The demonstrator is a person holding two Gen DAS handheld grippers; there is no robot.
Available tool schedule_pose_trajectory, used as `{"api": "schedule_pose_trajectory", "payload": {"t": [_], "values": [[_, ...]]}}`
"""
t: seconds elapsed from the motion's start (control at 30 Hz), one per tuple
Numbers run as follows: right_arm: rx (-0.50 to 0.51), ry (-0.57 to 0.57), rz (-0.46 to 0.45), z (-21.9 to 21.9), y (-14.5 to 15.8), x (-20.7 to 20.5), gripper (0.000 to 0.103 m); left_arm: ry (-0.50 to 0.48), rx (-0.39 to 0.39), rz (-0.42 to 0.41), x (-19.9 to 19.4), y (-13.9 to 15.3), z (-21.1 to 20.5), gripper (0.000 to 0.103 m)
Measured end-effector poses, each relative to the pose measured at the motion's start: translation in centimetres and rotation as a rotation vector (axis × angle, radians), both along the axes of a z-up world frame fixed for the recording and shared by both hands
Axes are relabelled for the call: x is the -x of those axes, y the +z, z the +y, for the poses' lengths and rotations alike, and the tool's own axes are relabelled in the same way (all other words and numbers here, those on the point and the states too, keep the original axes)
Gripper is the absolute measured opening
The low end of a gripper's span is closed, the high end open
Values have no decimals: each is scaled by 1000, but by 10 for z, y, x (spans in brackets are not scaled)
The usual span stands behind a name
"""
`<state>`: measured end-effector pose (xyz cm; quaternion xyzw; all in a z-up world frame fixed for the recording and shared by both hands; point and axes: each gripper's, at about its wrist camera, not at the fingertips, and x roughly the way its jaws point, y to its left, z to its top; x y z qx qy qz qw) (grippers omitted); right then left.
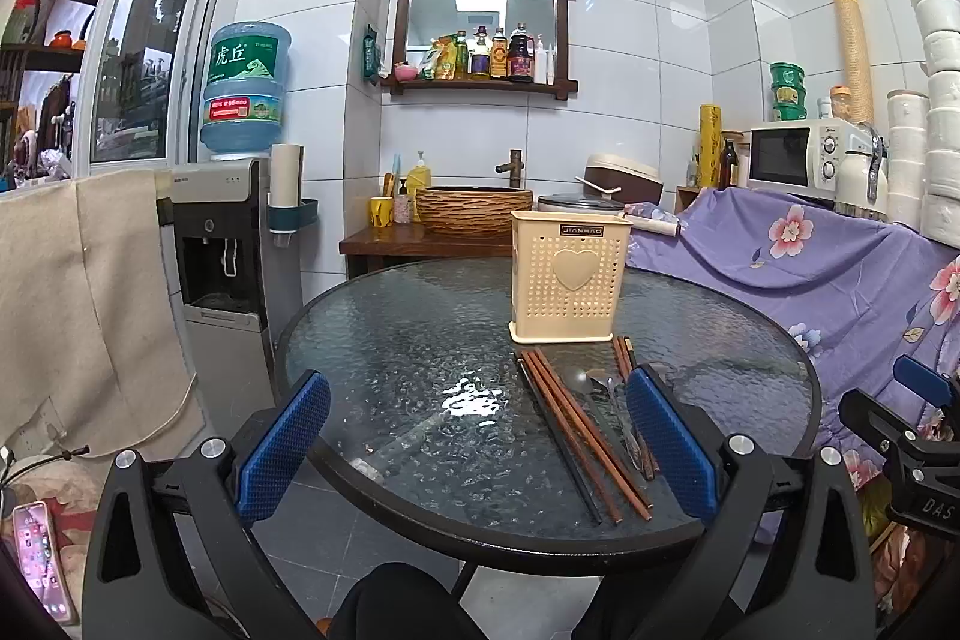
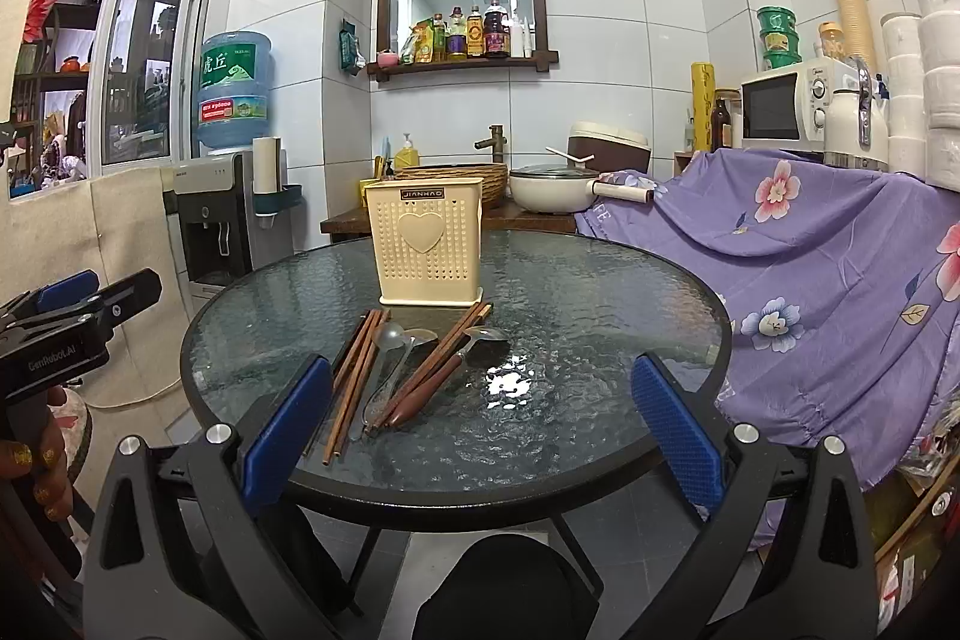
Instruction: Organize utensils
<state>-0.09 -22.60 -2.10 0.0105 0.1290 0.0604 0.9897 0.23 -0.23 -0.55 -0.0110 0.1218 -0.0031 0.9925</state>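
A cream perforated utensil holder (image 1: pixel 570 278) (image 2: pixel 427 248) with a heart on its front stands upright on the round glass table (image 1: pixel 420 352) (image 2: pixel 600 328). In front of it lie several brown chopsticks (image 1: pixel 576 430) (image 2: pixel 354 376) and metal spoons (image 1: pixel 579 382) (image 2: pixel 396 340), one with a brown handle (image 2: pixel 432 388). My left gripper (image 1: pixel 474 445) hangs open near the table's front edge, its right finger beside the utensils. My right gripper (image 2: pixel 480 427) is open too, holding nothing, its left finger by the chopstick ends.
A water dispenser (image 1: pixel 225 232) stands left of the table. A purple flowered cloth (image 1: pixel 810 268) covers furniture to the right. A wooden counter with a woven basin (image 1: pixel 474 208), a pot (image 2: pixel 555 187) and a microwave (image 2: pixel 792 106) is behind. A hand holds the left tool (image 2: pixel 42 454).
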Motion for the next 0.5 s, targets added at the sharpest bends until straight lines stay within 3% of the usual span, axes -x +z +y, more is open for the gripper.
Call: {"api": "schedule_pose_trajectory", "payload": {"t": [0.5], "values": [[-3, 2, -2, 1, 0, 1, 98, 1, 3, 2, 0, 0, 0, 97]]}}
